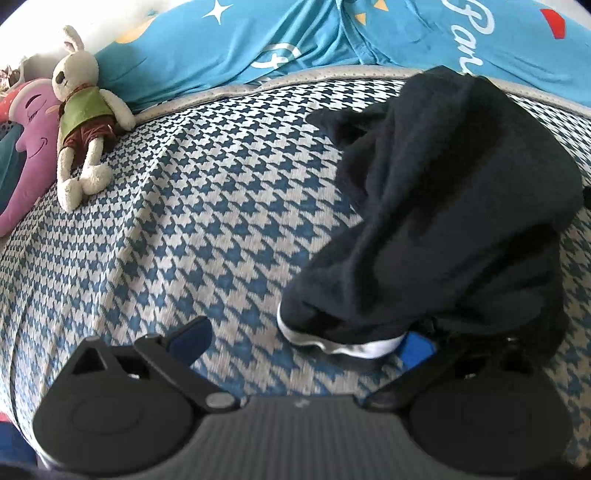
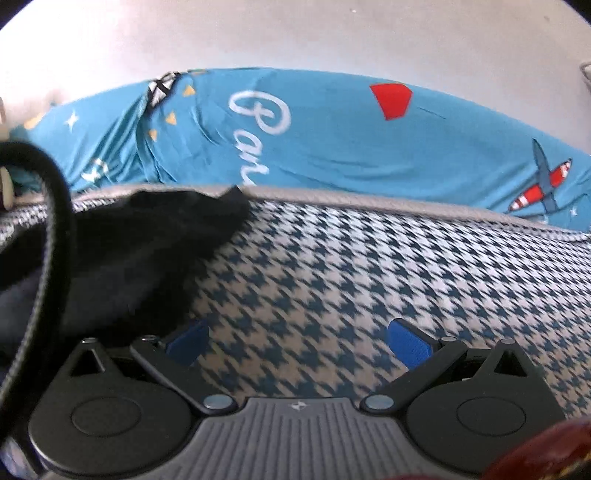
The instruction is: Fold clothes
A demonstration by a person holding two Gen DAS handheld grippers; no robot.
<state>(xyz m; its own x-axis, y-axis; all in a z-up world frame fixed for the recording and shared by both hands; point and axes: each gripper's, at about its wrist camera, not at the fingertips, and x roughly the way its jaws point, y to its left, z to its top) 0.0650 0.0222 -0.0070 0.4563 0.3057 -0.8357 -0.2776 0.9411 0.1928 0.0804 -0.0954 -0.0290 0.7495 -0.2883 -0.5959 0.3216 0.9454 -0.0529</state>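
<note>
A dark navy garment point(image 1: 443, 206) lies bunched on the houndstooth bed cover point(image 1: 207, 236), right of centre in the left wrist view. Its white-edged hem point(image 1: 332, 345) rests close to the camera. My left gripper point(image 1: 304, 341) is open. Its left pad point(image 1: 192, 334) is over bare cover, while the cloth drapes over the right pad point(image 1: 419, 349). In the right wrist view the same garment point(image 2: 147, 254) fills the left side, with a stitched dark edge point(image 2: 55, 236) curving close to the lens. My right gripper point(image 2: 298, 342) is open over bare cover, just right of the cloth.
A plush rabbit point(image 1: 83, 110) and a purple moon cushion point(image 1: 29, 147) lie at the far left. Blue printed bedding point(image 1: 295, 40) point(image 2: 332, 147) runs along the far side, against a white wall point(image 2: 295, 33). Something dark red point(image 2: 535, 458) shows at the bottom right.
</note>
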